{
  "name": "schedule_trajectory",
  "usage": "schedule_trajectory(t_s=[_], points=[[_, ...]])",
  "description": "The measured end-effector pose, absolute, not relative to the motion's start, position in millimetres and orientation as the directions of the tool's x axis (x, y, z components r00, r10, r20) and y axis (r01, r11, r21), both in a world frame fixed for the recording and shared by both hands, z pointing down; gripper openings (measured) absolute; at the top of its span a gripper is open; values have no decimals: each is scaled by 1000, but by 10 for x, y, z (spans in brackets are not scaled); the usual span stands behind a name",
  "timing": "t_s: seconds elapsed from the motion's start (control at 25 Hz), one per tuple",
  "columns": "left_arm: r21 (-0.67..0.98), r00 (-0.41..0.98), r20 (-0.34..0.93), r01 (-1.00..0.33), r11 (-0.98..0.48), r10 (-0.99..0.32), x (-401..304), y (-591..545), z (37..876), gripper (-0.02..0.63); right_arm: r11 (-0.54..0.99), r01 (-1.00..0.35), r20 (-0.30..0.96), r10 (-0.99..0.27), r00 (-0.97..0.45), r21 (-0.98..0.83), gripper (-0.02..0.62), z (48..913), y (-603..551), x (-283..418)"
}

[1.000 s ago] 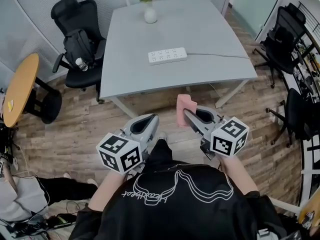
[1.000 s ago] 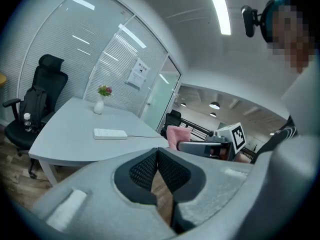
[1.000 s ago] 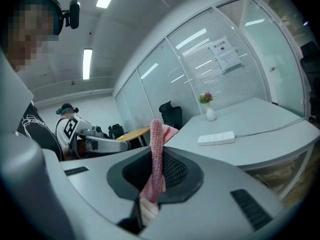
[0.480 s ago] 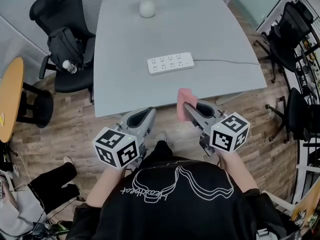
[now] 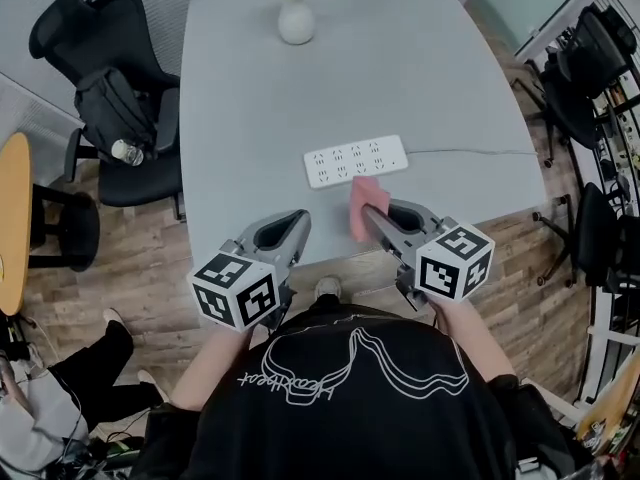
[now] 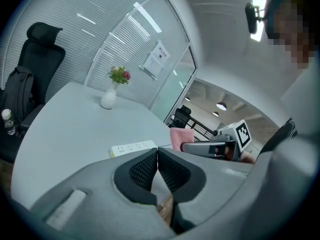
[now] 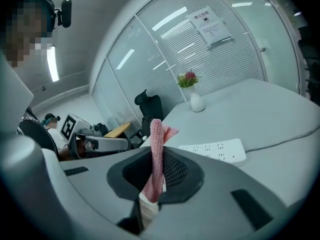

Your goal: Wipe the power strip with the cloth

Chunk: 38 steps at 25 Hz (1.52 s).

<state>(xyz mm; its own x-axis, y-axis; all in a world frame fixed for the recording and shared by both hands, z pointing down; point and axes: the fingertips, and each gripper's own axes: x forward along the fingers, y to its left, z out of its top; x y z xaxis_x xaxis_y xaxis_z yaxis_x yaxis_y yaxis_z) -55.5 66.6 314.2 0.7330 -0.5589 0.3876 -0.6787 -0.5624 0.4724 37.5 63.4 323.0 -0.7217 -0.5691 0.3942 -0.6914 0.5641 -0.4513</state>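
The table point(image 5: 250, 88) lies bare around the strip point(image 5: 356, 160), which sits near its 6 o'clock edge, cord point(image 5: 470, 152) running off at 3 o'clock. The right gripper point(image 5: 375, 220) pinches the cloth point(image 5: 365, 203), which hides a bit of the strip's near rim; the left gripper point(image 5: 296, 220), at 7 o'clock, has jaws together, empty

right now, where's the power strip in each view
Head view: the power strip lies at centre, near the table's front edge, partly behind the cloth.
Left gripper view: the power strip is low, just left of centre, left of the cloth.
Right gripper view: the power strip is right of centre, right of the cloth.
Shared landmark: the white vase beyond it.
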Motion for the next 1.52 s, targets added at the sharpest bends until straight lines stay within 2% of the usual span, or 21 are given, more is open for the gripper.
schedule_trajectory(t_s=[0.4, 1.52], points=[[489, 716, 414, -696, -526, -562, -720, 277, 3406, 14, 563, -704, 464, -531, -709, -432, 35, 3475, 203, 166], [508, 567, 535, -808, -298, -626, -1016, -258, 3994, 14, 586, -657, 589, -343, -732, -475, 38, 4360, -541, -301]])
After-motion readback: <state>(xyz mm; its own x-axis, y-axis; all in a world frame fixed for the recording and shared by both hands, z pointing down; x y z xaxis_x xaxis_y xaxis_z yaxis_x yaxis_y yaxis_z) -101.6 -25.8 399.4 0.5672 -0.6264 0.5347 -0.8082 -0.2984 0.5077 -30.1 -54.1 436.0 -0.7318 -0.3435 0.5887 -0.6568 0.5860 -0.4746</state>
